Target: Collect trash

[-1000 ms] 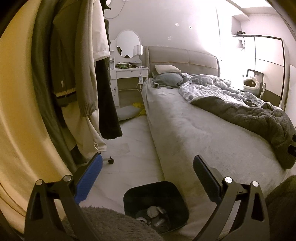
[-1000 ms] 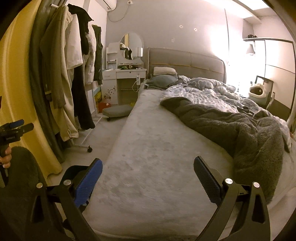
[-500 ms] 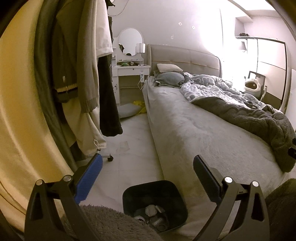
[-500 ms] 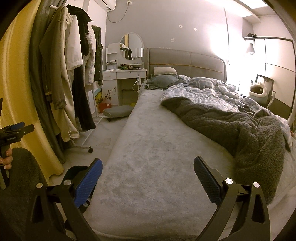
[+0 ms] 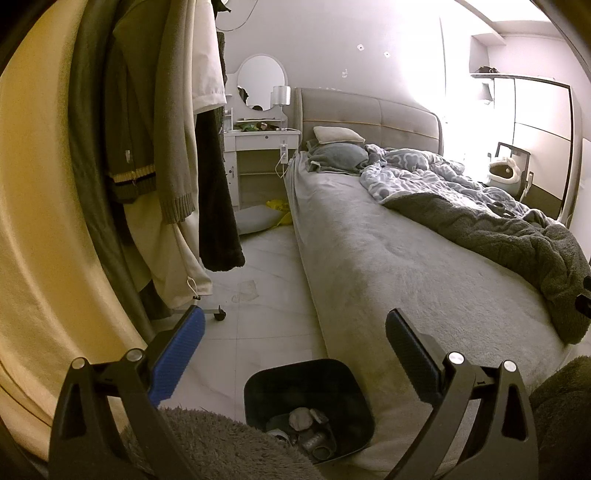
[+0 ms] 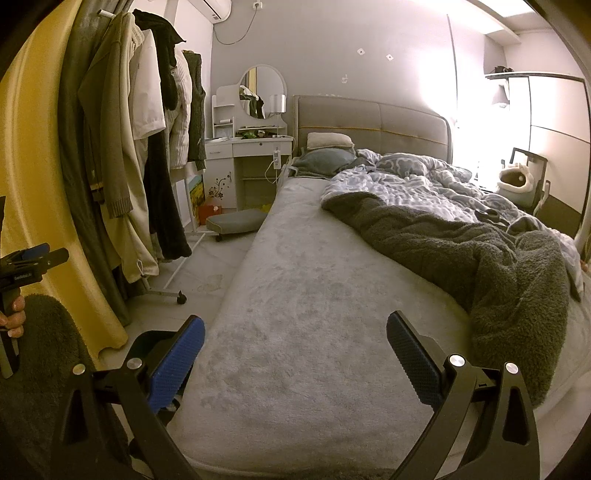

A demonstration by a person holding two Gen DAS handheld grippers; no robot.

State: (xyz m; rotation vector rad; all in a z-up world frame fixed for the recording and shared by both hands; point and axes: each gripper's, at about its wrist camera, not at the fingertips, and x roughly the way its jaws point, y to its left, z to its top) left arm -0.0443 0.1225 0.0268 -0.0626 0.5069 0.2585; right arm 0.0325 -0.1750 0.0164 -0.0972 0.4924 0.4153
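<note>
Both views crept slightly fwd vs 1 s ago. Left claw (image 5: 293,352) released, empty, hovering over black plastic bin (image 5: 308,406) w/ crumpled trash, near bed's (image 5: 388,258) left side; right claw (image 6: 295,354) released over bed, prob. scanning.

Home bedroom. Wide bed (image 6: 295,302) fills right half — padded grey headboard (image 6: 373,122), pillows (image 6: 328,140), rumpled patterned duvet (image 6: 413,184) and dark fleece blanket (image 6: 480,258). White dressing table (image 6: 251,147) with round mirror (image 6: 263,90) at far wall, left of bed. Rolling clothes rack (image 6: 140,147) hung with coats and sweaters along left — yellow curtain (image 6: 33,147) nearer. Air conditioner (image 6: 218,5) high on far wall. Small black bin (image 5: 310,406) holding trash on pale tiled floor (image 5: 266,295), near bed's foot.
</note>
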